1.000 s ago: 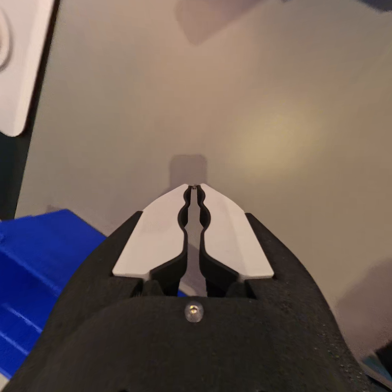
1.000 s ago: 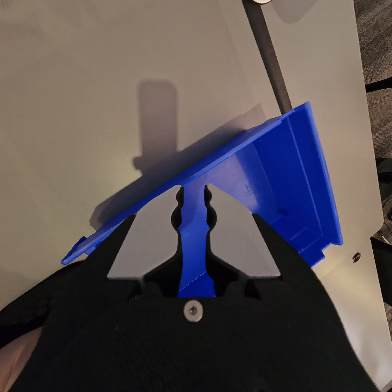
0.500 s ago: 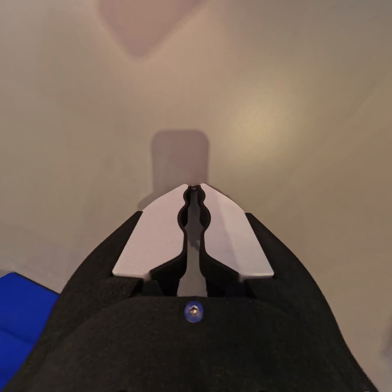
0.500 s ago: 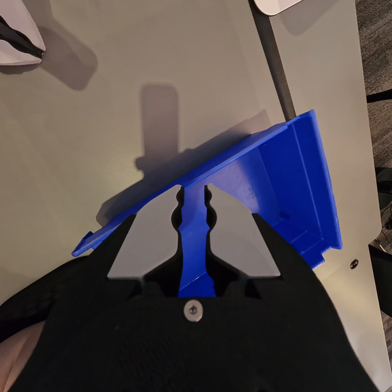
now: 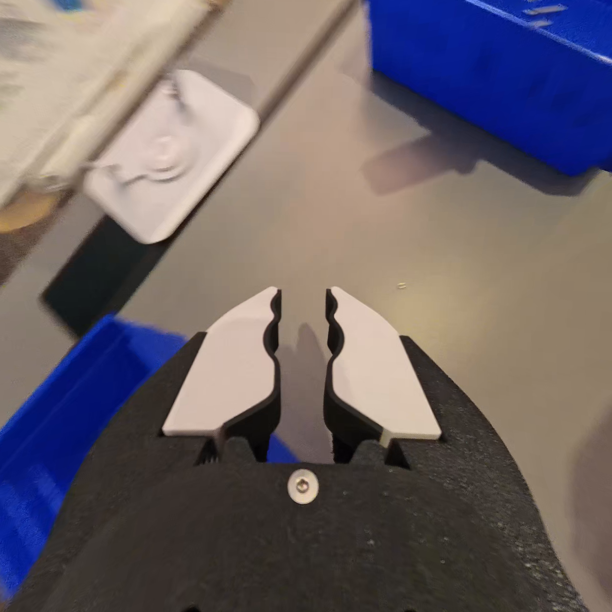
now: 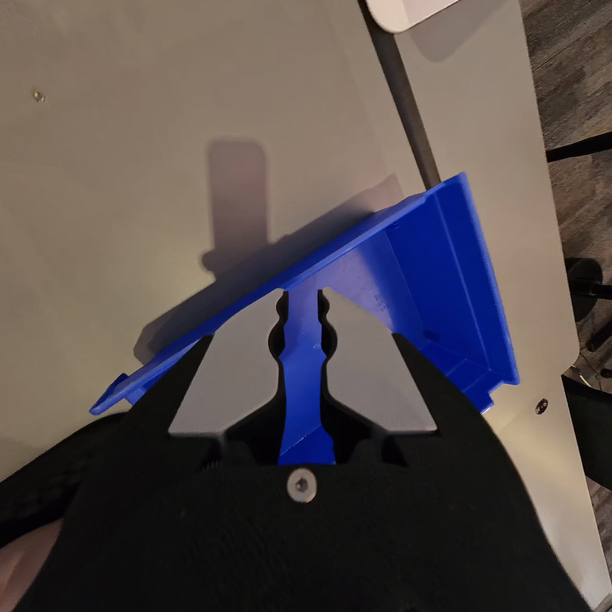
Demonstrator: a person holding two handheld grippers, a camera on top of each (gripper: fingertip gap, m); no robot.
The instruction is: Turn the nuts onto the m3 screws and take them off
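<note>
The left tongs (image 5: 303, 291), white-faced fingers on a black printed body, stand open with a clear gap between the tips and nothing between them, hovering over the smooth grey counter (image 5: 364, 231). A tiny silvery piece of hardware (image 5: 401, 285) (too small to tell nut from screw) lies on the bare counter just right of and beyond the tips, apart from them. Farther off at the upper right sits a blue plastic bin (image 5: 496, 82) with a few small silvery parts (image 5: 543, 11) blurred at its top edge. Another blue plastic bin (image 5: 66, 414) lies close at the lower left, partly hidden behind the left tongs' body. A white rounded-corner tray (image 5: 185, 159) rests at the upper left beside a dark seam in the counter; that side is smeared by motion blur.

The right tongs (image 6: 303, 290) are also open, a narrower gap between the tips, gripping nothing. They hang over the open blue plastic bin (image 6: 447, 281), whose inner floor shows between the fingers and whose near wall runs slantwise just past the tips. A small shiny speck (image 6: 39, 96) lies far off on the counter at the upper left. A grey floor (image 6: 576, 82) shows beyond the counter's right edge.
</note>
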